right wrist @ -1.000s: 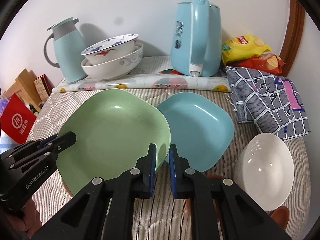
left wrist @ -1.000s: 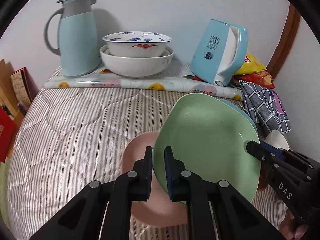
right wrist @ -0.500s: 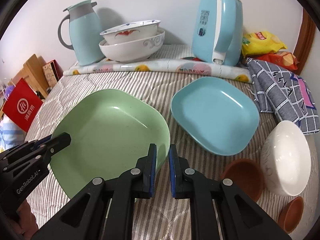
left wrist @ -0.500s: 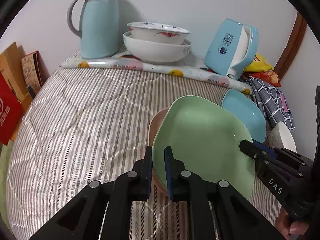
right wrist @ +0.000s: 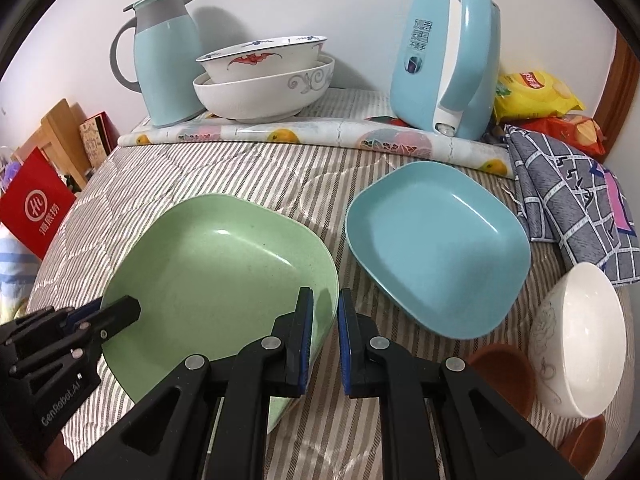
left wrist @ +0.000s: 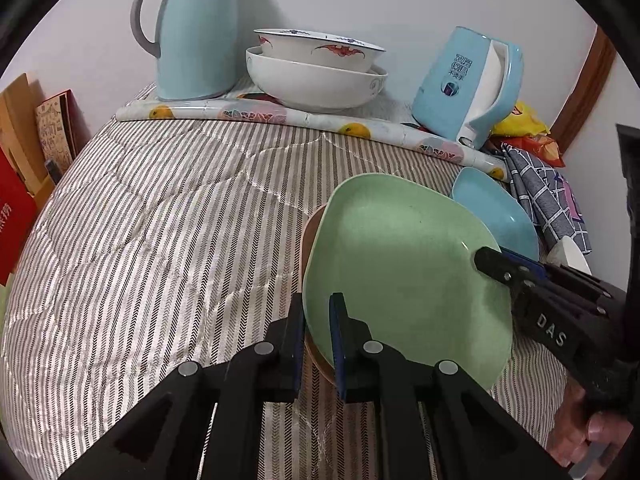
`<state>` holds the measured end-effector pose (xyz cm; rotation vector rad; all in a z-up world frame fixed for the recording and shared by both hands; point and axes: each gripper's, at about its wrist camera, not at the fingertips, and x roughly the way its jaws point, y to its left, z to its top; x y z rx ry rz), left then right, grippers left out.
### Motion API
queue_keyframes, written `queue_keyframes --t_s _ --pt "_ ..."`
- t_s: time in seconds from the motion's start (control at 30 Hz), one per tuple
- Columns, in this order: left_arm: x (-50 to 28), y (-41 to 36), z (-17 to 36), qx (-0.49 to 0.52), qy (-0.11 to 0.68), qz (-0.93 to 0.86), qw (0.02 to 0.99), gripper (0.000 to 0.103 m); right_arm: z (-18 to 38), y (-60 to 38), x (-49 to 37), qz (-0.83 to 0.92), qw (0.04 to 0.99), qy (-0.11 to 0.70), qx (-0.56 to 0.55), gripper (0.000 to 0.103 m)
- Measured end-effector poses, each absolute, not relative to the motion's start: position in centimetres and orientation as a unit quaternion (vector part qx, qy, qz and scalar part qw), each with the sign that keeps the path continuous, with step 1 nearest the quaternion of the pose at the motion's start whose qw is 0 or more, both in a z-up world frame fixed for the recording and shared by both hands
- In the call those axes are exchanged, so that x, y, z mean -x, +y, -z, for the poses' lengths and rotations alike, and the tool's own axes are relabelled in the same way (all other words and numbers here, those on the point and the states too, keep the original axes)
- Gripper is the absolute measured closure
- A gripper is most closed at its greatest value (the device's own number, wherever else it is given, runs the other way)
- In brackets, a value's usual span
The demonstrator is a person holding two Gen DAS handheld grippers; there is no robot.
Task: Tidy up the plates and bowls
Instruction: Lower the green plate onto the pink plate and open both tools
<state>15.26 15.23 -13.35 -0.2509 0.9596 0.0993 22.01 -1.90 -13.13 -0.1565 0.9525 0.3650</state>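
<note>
Where the left wrist camera looks down along its own black fingers, the left gripper (left wrist: 316, 332) is clamped on the near rim of a pale green plate (left wrist: 404, 272), one blue pad on each side of the edge. The plate is tilted above a striped quilted cloth (left wrist: 168, 232), and a pinkish-brown dish (left wrist: 310, 236) shows as a thin curve just behind and under its left edge. The right gripper (left wrist: 490, 262) comes in from the right and grips the plate's far right rim. Beyond the plate lies a blue plate (left wrist: 496, 212), partly hidden. At the back, on a rolled fruit-print mat (left wrist: 280, 118), stand a light blue jug (left wrist: 196, 36), two stacked white bowls (left wrist: 316, 76) and a light blue kettle (left wrist: 468, 88).

From the right wrist camera, the right gripper (right wrist: 325, 332) is narrowed onto the green plate's (right wrist: 216, 276) right rim, which passes between its blue pads. The left gripper (right wrist: 120, 314) holds the opposite rim at the lower left. The blue plate (right wrist: 440, 248) lies flat on the cloth just to the right, apart from the green one. Further right a white bowl (right wrist: 580, 344) leans on its side against a small brown bowl (right wrist: 504, 372), with another brown bowl (right wrist: 584, 440) nearby. A checked cloth (right wrist: 568, 200) and snack bags (right wrist: 536, 96) sit at the far right.
</note>
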Motion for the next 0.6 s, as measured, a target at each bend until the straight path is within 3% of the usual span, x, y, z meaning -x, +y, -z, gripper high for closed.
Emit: queue_keyframes --t_s 0.33,0.4,0.47,0.53,0.6 --pt "-14.8 15.6 13.5 0.134 0.471 -0.033 0.872 0.086 13.0 -1.4 -22.4 -0.175 0.871 0.452 0.083 0.088" --pt "-14.7 15.5 13.4 0.132 0.474 -0.029 0.870 0.080 12.5 -1.6 -22.1 -0.174 0.873 0.449 0.079 0.080" --pt "-14.4 15.3 13.0 0.124 0.473 -0.040 0.871 0.061 11.9 -2.0 -21.7 -0.169 0.878 0.441 0.078 0.070" --pt "-13.9 15.2 12.5 0.121 0.466 -0.044 0.876 0.051 11.5 -2.3 -21.4 -0.167 0.881 0.437 0.077 0.066" --pt "-13.6 15.3 11.9 0.122 0.460 -0.044 0.879 0.050 10.9 -2.8 -21.0 -0.163 0.884 0.433 0.072 0.065"
